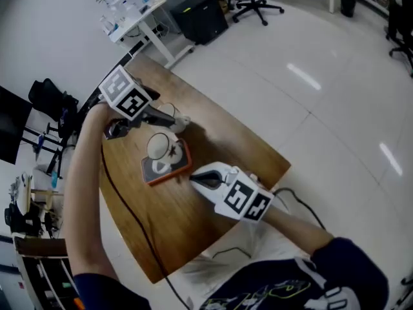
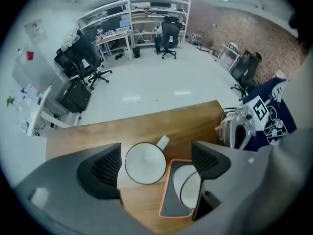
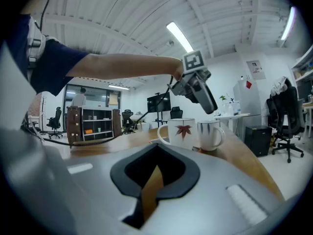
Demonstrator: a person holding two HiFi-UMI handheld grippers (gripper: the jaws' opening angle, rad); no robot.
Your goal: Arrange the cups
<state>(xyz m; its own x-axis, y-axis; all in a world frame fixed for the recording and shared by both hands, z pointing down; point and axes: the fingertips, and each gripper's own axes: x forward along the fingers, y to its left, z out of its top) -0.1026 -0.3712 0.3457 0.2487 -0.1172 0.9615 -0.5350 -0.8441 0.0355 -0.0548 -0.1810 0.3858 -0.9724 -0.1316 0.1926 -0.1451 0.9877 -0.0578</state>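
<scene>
L gripper [image 2: 155, 166], jaws apart, above white cup [image 2: 145, 163].

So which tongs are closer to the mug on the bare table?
Left. The left tongs hover open above that mug; the right tongs, shut, sit beyond the orange mat.

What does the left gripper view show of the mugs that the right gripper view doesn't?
Left gripper view only: the mugs from above, white inside, one plainly on an orange-rimmed tray. Right gripper view only: a red leaf on one mug's side, and the left hand-held gripper above them. Both: two mugs on the wooden table.
</scene>
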